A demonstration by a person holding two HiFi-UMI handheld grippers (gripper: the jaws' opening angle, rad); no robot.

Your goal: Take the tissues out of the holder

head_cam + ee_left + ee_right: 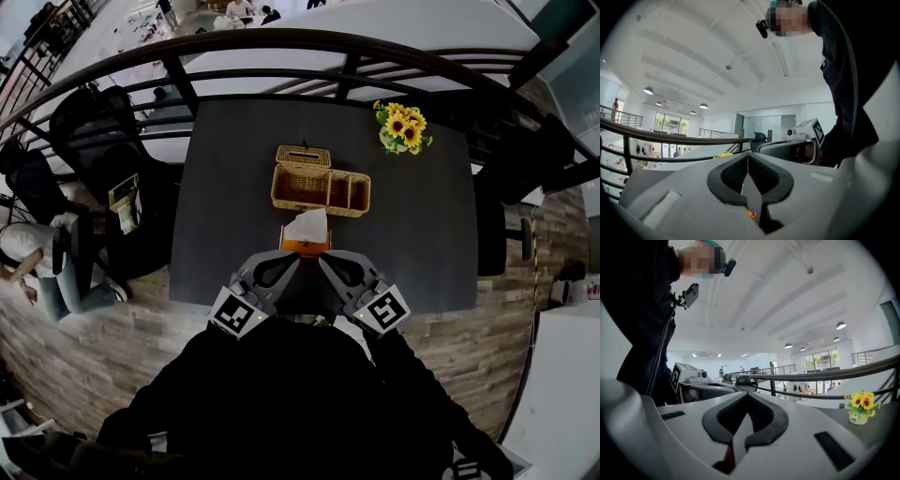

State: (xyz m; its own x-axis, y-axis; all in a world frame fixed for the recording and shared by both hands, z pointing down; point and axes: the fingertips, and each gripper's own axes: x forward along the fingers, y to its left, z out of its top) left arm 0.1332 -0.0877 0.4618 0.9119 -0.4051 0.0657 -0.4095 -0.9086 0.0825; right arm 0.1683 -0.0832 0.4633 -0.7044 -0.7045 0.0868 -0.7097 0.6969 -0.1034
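Close to the person's body, the left gripper (289,261) and the right gripper (328,261) are pointing at the table (234,187), side by side. Both are pressing their jaws together, with nothing between them. Just past their tips, the orange tissue pack (305,232) is sitting on the table, with a white tissue poking up. It is lying outside the wicker holder (319,208), so I think the job is looking nearly done. Behind the holder, its lid (303,156) is resting flat, likely to leave the top open. Far off, sunflowers (403,128) are standing near the table's corner.
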